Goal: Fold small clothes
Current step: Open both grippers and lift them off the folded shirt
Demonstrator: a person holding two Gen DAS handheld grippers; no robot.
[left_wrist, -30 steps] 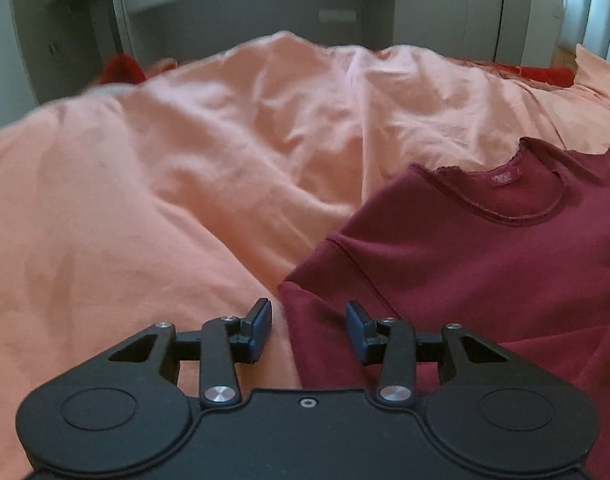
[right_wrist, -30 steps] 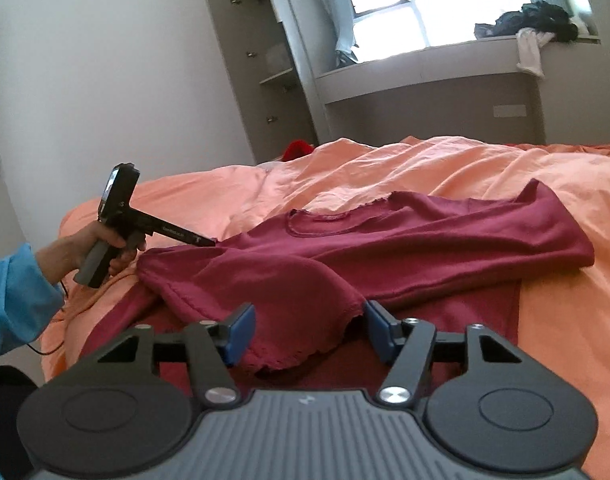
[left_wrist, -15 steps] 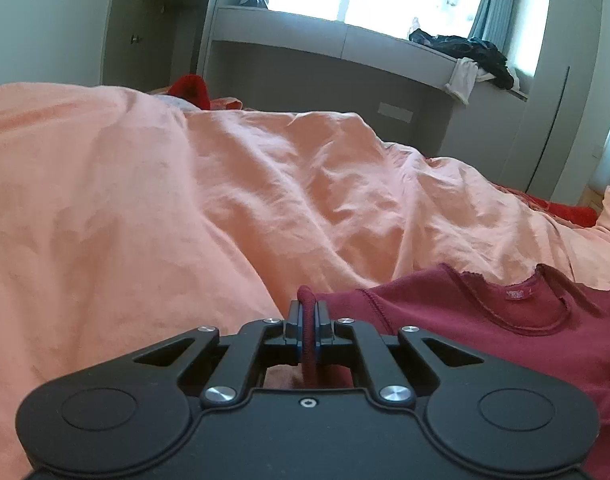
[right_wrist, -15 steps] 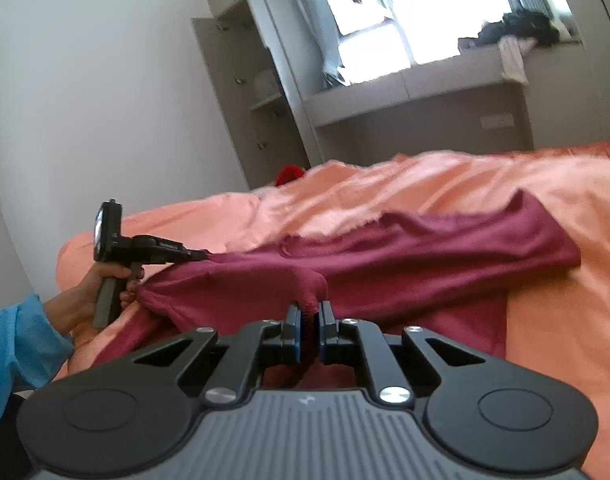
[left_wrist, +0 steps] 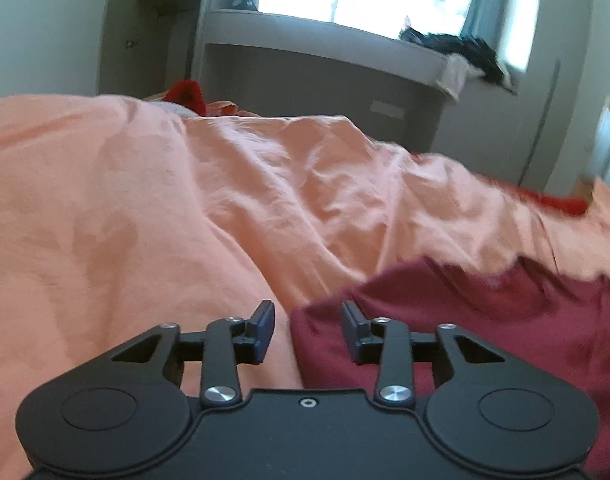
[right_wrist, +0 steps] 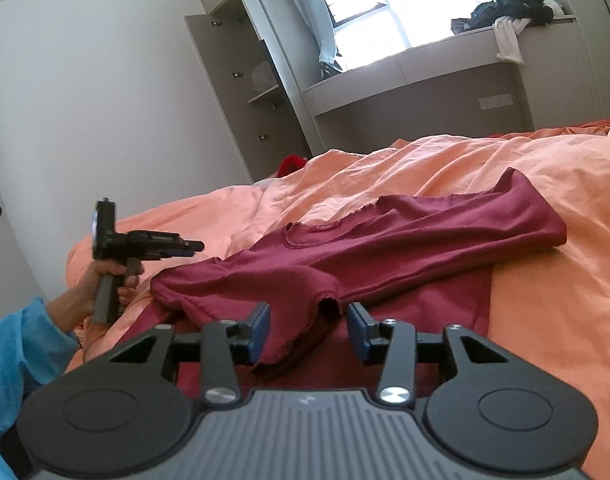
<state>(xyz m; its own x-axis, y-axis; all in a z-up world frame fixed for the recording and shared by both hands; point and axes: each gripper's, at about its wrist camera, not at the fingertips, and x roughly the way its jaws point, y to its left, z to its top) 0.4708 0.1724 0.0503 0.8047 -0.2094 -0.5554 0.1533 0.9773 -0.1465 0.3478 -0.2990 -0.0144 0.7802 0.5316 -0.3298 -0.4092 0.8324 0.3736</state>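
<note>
Your left gripper (left_wrist: 307,330) has its jaws opening, and they stand apart with nothing pressed between the pads. Its own camera shows the near corner of the maroon top (left_wrist: 485,332) lying just under and between the fingers, touching neither pad that you can see, with bare orange duvet (left_wrist: 153,216) filling the rest of the frame to the left. That view is blurred toward the right, so the neckline is only a smear there.

Your right gripper (right_wrist: 308,330) is opening as well. A folded-over hem of the maroon top (right_wrist: 385,252) sits in the gap between its blue pads, close to the left one; whether cloth still brushes that pad you cannot tell, but it is not clamped.

The right camera gives you what the left cannot: the whole garment. It lies across the middle of the duvet (right_wrist: 545,184), toward the bed's near edge, neckline facing the far side, one sleeve folded over the body and reaching toward the right. It also shows your left gripper (right_wrist: 185,247) from outside, held in your left hand (right_wrist: 105,284) with a blue sleeve (right_wrist: 21,352) behind it, raised just beside the top's left edge and clear of the cloth.

Only the left camera shows the red fabric (left_wrist: 561,202) at the duvet's far right edge.
</note>
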